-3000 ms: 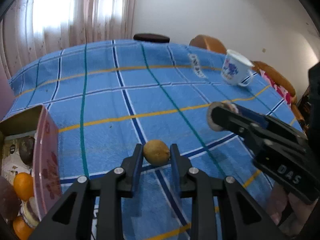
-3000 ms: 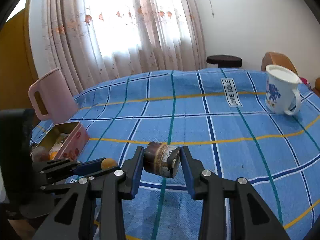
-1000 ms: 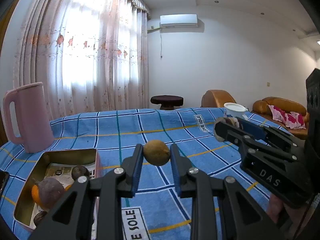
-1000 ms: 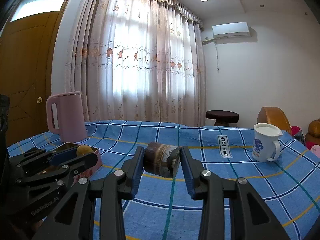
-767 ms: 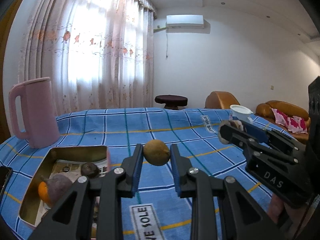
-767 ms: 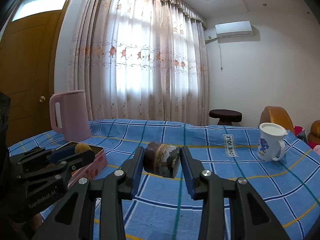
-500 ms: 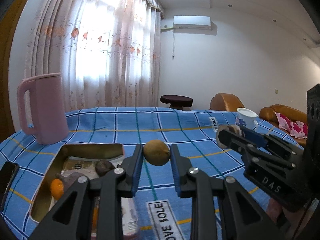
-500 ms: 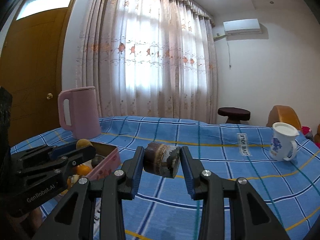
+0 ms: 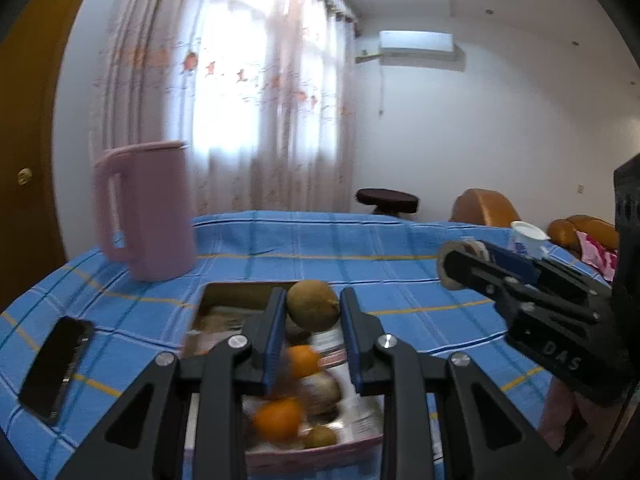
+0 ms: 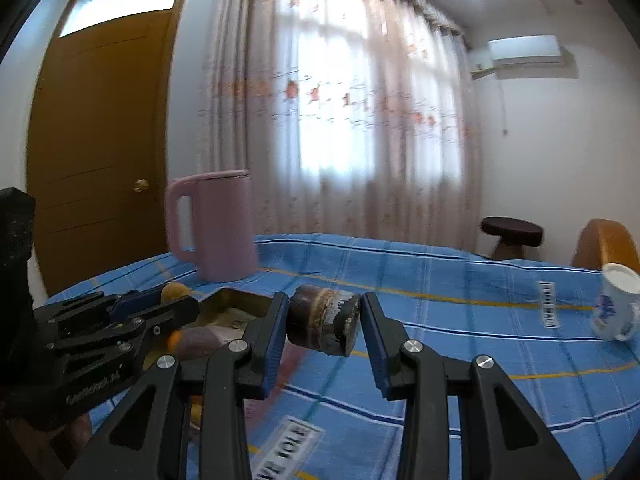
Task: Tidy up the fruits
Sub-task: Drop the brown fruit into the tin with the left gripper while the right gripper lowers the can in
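Blue checked tablecloth (image 9: 320, 248), open tin (image 9: 224, 294), pink jug (image 9: 148, 208)

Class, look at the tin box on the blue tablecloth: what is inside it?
The tin box holds two oranges, brownish fruits and printed paper lining. The left gripper, shut on a brown fruit, covers part of it.

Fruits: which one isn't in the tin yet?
The brownish-yellow fruit pinched in the left claw, held above the tin. The oranges and the other fruit already lie inside it.
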Motion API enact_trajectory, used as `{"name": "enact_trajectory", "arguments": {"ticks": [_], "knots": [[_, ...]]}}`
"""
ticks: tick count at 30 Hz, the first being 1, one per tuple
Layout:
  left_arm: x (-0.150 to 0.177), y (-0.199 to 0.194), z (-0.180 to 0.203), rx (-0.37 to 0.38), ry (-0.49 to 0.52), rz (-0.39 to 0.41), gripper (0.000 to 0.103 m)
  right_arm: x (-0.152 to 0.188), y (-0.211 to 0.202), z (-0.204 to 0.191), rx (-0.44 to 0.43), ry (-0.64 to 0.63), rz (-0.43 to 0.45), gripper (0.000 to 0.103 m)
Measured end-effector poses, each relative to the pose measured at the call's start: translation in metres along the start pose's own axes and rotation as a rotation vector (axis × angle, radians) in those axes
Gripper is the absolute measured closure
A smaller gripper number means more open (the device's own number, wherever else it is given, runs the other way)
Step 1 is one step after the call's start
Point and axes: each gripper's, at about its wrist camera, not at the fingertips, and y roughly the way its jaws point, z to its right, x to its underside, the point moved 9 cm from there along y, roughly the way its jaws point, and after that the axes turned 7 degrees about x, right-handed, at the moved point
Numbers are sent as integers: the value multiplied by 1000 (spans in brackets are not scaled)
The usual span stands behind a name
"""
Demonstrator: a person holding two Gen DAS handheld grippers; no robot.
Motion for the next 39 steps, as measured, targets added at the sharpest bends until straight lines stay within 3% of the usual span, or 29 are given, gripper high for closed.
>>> {"name": "enact_trajectory", "arguments": {"ticks": [8, 22, 26, 31, 34, 39], "knots": [[21, 0, -46, -49, -83, -88, 75, 24, 25, -61, -147, -63, -121, 64], [47, 17, -50, -28, -120, -187, 72, 53, 51, -83, -186, -136, -278, 64], [47, 16, -51, -41, -120, -190, 69, 55, 51, -82, -184, -134, -286, 53], [45, 10, -61, -83, -135, -173, 43, 52, 50, -76, -176, -100, -272, 47], [44, 9, -62, -79, -138, -167, 42, 50, 49, -73, -163, -91, -261, 42], [42, 7, -63, -85, -135, -163, 38, 47, 46, -73, -154, -95, -243, 41]]}}
